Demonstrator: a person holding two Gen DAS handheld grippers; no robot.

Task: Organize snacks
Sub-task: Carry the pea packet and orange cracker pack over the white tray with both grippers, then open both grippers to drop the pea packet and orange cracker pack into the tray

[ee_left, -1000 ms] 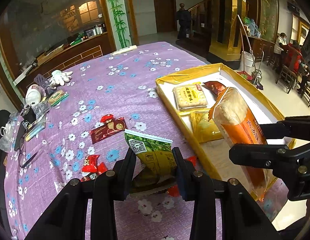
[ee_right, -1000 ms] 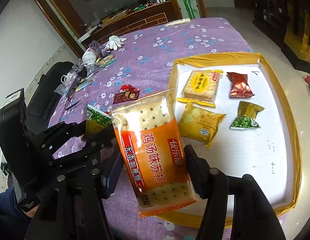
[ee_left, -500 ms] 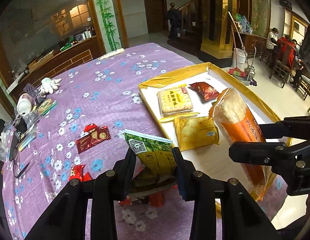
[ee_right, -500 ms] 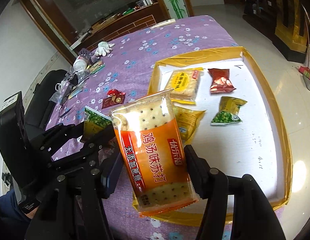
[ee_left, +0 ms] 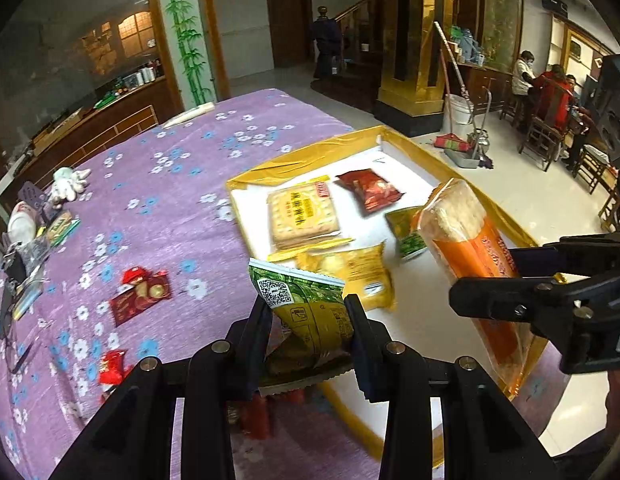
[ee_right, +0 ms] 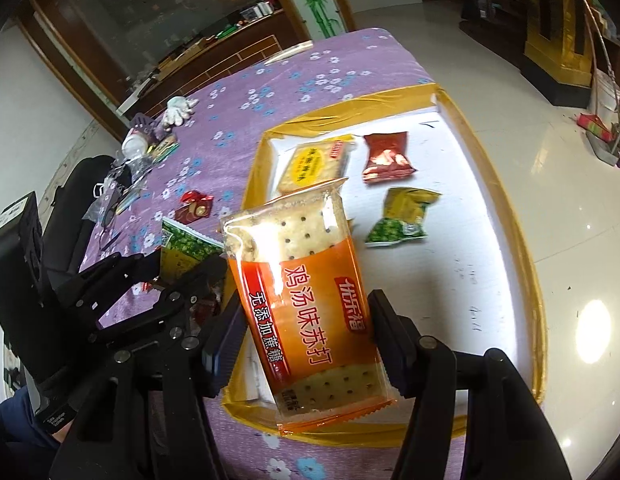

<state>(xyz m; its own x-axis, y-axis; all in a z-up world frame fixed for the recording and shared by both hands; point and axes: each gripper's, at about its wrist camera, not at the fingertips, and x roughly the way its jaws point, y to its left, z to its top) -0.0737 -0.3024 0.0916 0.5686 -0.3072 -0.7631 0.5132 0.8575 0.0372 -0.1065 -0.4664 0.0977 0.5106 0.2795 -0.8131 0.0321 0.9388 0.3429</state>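
My left gripper point(ee_left: 309, 320) is shut on a green and yellow snack packet point(ee_left: 306, 312), held above the near left edge of the yellow-rimmed white tray point(ee_left: 306, 160). My right gripper point(ee_right: 306, 320) is shut on an orange cracker pack point(ee_right: 310, 296), held over the tray's near end point(ee_right: 538, 320). In the tray lie a yellow cracker pack point(ee_left: 302, 212), a red packet point(ee_left: 370, 190), a yellow packet point(ee_left: 350, 272) and a green-yellow packet point(ee_right: 404, 216). The left gripper and its packet point(ee_right: 182, 248) show at left in the right wrist view.
A purple flowered cloth point(ee_left: 170, 184) covers the table. Red wrapped snacks point(ee_left: 140, 294) point(ee_left: 110, 366) lie on it left of the tray. Clutter, a white glove point(ee_left: 68, 184) and a bottle sit at the far left edge. A black chair point(ee_right: 74, 216) stands at the left.
Both grippers have moved right toward and over the tray, still holding their packets. More of the tray's contents show now.
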